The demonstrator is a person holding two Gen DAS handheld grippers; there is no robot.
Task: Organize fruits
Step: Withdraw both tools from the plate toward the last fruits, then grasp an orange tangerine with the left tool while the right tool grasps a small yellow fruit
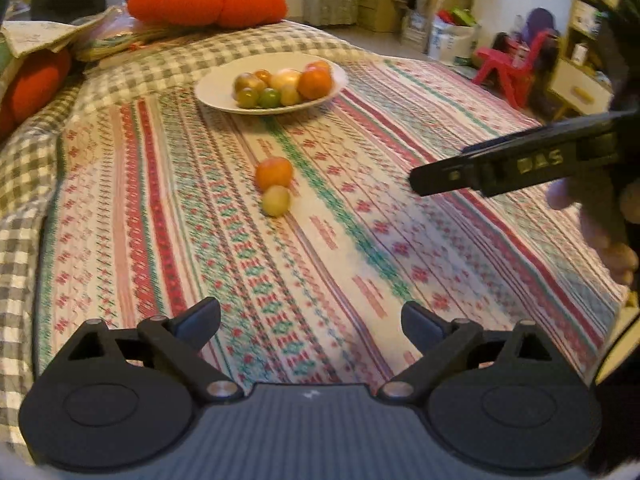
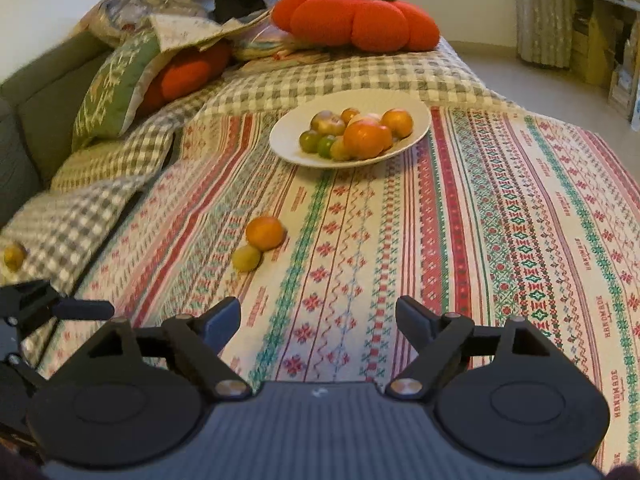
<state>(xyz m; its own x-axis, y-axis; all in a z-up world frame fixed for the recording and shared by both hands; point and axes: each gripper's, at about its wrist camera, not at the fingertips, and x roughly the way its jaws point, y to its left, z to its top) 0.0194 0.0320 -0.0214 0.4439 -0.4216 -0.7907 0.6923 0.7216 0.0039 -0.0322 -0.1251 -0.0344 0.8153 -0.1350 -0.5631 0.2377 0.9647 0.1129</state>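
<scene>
My left gripper stands wide open with nothing between its matte black plastic fingers; a ribbed grey body sits behind them. My right gripper is just as wide apart and empty. From the left wrist view I also catch it side-on at 3 o'clock, a flat black bar with raised lettering, held by bare fingers.

Surface: a woven cloth, cream ground with red, green and pink stitched bands, slightly rumpled. Past it, a quilted grey-and-cream checked cover.

Task fruit:
- White plate, shallow, smooth, glazed look, at 12 o'clock in both views. It carries a heap of round fruits: a large glossy orange one in front, a second orange one behind, small green ones on the left rim side, and pale yellowish ones in the middle.
- Loose orange fruit, round, smooth-skinned, lying on the cloth at about 11 o'clock, well short of the plate.
- Small yellow-green fruit, touching the orange one on its near side.
- One more small yellowish fruit far out at 9 o'clock on the checked cover, blurred.

Behind the plate: a plush red pumpkin-shaped cushion, lobed, with a green felt top.
</scene>
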